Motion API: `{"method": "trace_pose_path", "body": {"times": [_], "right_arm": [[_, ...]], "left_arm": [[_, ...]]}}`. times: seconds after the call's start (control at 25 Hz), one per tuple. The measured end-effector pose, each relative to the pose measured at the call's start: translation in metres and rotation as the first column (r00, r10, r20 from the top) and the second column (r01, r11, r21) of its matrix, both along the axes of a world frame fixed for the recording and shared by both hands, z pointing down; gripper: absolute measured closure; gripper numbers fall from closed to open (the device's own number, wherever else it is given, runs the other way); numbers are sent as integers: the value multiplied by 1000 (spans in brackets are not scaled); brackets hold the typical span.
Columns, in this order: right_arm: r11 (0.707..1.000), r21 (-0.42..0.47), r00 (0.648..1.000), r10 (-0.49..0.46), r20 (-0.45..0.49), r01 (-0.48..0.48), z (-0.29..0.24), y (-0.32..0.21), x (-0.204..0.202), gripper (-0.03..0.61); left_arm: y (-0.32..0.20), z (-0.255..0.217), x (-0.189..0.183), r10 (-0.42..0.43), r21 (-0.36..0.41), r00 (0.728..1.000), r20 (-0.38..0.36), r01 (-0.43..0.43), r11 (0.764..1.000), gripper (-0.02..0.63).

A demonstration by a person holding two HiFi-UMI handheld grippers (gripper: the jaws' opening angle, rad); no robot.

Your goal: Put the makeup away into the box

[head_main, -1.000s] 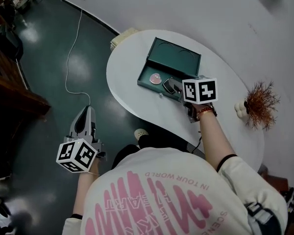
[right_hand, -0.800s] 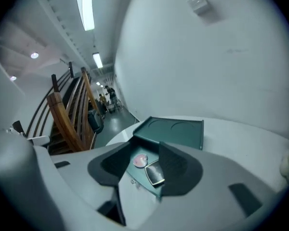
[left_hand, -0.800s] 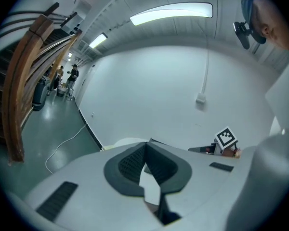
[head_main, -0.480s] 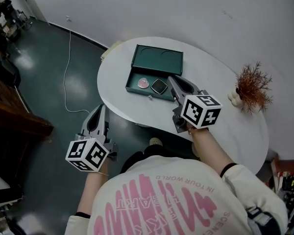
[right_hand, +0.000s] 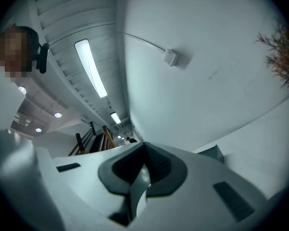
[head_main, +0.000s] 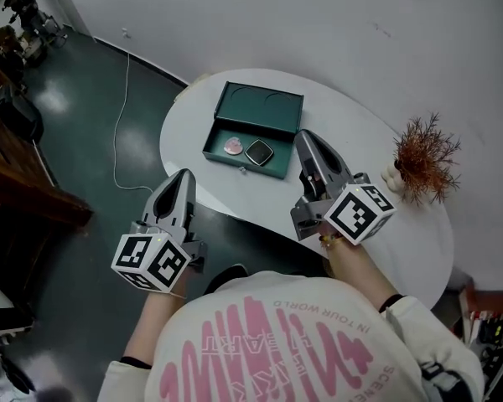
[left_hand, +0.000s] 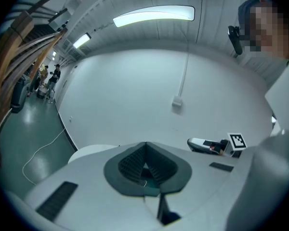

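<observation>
At 6 o'clock in the head view is the person's white shirt (head_main: 260,342) with pink print. Just beyond it both tongs are held out level. The left gripper (head_main: 181,177), at 8 o'clock, hangs over the dark green floor (head_main: 84,149) short of the table's edge. Its own view shows the jaws pressed together with nothing in them. The right gripper (head_main: 307,139), at 3 o'clock, is over the white table (head_main: 243,193). Its jaws have just closed and meet tip to tip, empty.

Past the tongs, at 12 o'clock, the green box (head_main: 245,162) lies open on the table. Its lid (head_main: 265,106) is thrown back on the far side, bare inside but for two curved marks. The tray holds the makeup: a pink round compact (head_main: 232,146) and, at its 3 o'clock and almost touching it, a black square compact (head_main: 258,152). The rest of the tray, towards 3 o'clock, is unfilled. The right gripper's tip stands near the box's 3 o'clock end, apart from it.

Farther right, at 2 o'clock, a rust-coloured dried plant (head_main: 425,157) stands on the table. A pale cable (head_main: 119,115) trails across the floor at 10 o'clock, towards the white wall (head_main: 335,32).
</observation>
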State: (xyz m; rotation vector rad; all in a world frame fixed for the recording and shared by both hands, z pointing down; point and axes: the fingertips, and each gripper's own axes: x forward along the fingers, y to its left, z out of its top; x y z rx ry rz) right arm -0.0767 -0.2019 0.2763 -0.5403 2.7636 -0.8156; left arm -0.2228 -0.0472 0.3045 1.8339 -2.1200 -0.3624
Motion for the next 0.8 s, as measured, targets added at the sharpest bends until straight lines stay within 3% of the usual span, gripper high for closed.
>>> {"method": "trace_pose_path", "body": {"times": [0.08,0.36,0.8], "right_arm": [[1000,-1,1000,-20,-13,20,2,-2,11,578],[994,77,977,-59,-203,76,22,-2,46,580],[987,88,947,-104,-303,137,49,12,99,580]], "left_arm": [[-1,-2,14,-19,3,1000,3,19,1000,612],[-1,7,62,-48,-29,999,-6,48,998,612],[10,12,123,-73,-45,997,-8,73,996,612]]}}
